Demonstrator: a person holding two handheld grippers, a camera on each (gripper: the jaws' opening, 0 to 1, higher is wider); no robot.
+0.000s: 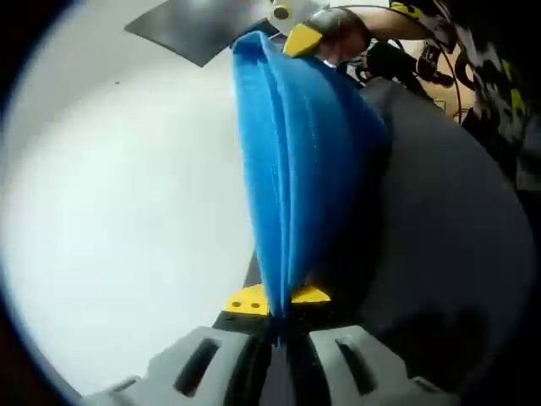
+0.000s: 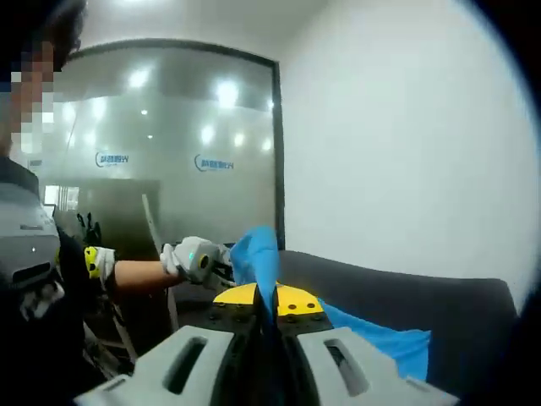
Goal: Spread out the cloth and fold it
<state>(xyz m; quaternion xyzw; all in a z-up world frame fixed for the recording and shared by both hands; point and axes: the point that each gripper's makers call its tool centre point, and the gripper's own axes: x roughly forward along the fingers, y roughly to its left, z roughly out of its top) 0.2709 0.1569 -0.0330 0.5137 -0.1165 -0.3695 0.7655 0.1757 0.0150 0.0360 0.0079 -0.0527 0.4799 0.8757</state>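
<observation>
A: Where is the cloth sitting, and what is gripping it?

B: A bright blue cloth [image 1: 296, 169] is hanging in the air, stretched between two grippers. In the left gripper view, the left gripper [image 1: 277, 311] is clenching one end at six o'clock, its yellow-tipped jaws pressed together on the fabric. The cloth is running up to twelve o'clock, where the right gripper [image 1: 304, 35] is pinching the far end.

A: And from the other side?

B: In the right gripper view, the right gripper [image 2: 266, 303] is biting the cloth [image 2: 258, 254] at six o'clock, jaws closed on it. More blue fabric is trailing down toward four o'clock over a dark grey worktop [image 2: 406, 296]. The left gripper [image 2: 221, 269] is appearing at nine o'clock.

A: How is the cloth likely handling?

B: It is looking light, soft and limp, like fleece or microfibre. It is bunching into long vertical pleats and sagging between the holds. It seems grippy, not slippery, and not fragile.

A: Where is it best to take hold?

B: Probably at the corners or along one edge, so that it is opening flat.
</observation>
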